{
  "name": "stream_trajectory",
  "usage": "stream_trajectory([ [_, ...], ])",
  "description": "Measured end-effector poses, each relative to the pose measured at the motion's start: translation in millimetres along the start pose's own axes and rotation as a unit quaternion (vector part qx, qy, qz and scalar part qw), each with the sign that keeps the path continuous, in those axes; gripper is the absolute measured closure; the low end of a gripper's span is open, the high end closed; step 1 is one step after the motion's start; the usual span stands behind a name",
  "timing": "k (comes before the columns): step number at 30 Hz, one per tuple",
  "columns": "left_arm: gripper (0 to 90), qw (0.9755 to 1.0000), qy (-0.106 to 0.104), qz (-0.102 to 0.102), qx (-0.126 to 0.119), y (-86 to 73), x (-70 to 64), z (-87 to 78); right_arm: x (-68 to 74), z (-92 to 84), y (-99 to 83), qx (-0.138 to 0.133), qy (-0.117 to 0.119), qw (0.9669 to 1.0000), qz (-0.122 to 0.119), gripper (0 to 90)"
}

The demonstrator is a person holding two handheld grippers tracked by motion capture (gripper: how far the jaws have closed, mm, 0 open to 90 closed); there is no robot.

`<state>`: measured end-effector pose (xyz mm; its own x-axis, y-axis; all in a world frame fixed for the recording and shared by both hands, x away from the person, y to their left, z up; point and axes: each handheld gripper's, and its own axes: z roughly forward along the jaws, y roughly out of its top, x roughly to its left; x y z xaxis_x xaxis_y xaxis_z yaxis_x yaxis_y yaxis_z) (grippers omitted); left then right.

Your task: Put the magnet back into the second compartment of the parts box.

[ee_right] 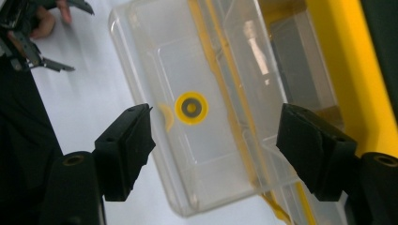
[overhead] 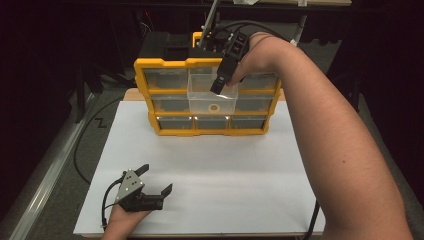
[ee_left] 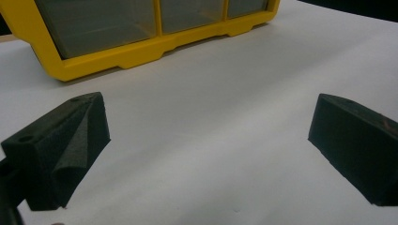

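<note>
Yellow plastic frames the parts organizer (overhead: 150, 95) that stands upright at the far edge of your white tabletop (overhead: 240, 175), its face split into three rows of smoky, translucent drawers. The middle drawer (overhead: 200, 95) of the upper rows is pulled partway out toward you: a clear, glossy, rectangular bin with rounded corners and thin walls. On its floor lies a small yellow ring (overhead: 214, 107), flat and round with a dark centre; in the right gripper view the yellow ring (ee_right: 191, 108) rests near the middle of the drawer (ee_right: 155, 61).

Your right gripper (overhead: 223, 90) reaches over the organizer from behind and points down into that drawer. Its fingers (ee_right: 129, 140) are matte black, blocky and wedge-shaped, and they stand apart with nothing gripped; the ring lies below and between them, untouched.

Your left gripper (overhead: 158, 180) rests low on the near left of the tabletop, well apart from the organizer, with a grey three-cornered plate on top. Its black foam-textured fingers (ee_left: 70, 140) are spread wide over bare white surface, holding nothing. The left gripper view shows the organizer's (ee_left: 141, 51) smooth yellow lower rim ahead.
</note>
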<state>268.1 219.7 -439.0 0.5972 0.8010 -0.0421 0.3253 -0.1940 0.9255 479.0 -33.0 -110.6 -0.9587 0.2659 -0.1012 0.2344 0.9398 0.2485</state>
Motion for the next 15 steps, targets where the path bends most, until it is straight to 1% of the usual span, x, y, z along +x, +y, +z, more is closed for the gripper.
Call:
stream_trajectory([
  [2, 0.3, 1.0, 0.0, 0.001, 0.0, 0.1, -0.3, 0.0, 1.7, -2.2, -4.8, -0.003, -0.002, 1.0, 0.005, 27.6],
  [7, 0.3, 1.0, 0.0, 0.002, 0.0, 0.0, -0.1, 0.1, 6.9, -5.6, -15.3, -0.006, -0.005, 1.0, 0.006, 26.6],
  [10, 0.3, 1.0, 0.001, 0.002, 0.0, 0.0, 0.2, 0.4, 10.5, -7.9, -22.9, -0.002, -0.006, 1.0, 0.006, 25.4],
  [12, 0.3, 1.0, 0.001, 0.002, 0.0, 0.0, 0.2, 0.5, 13.9, -11.4, -32.1, -0.006, -0.007, 0.9999, 0.01, 25.1],
  [13, 0.3, 1.0, 0.001, 0.002, 0.0, 0.0, 0.2, 0.6, 13.9, -11.4, -32.1, -0.006, -0.007, 0.9999, 0.01, 25.1],
  [15, 0.3, 1.0, 0.002, 0.004, -0.001, -0.1, -0.1, 0.9, 15.5, -12.9, -38.1, -0.006, -0.01, 0.9999, 0.011, 24.4],
])
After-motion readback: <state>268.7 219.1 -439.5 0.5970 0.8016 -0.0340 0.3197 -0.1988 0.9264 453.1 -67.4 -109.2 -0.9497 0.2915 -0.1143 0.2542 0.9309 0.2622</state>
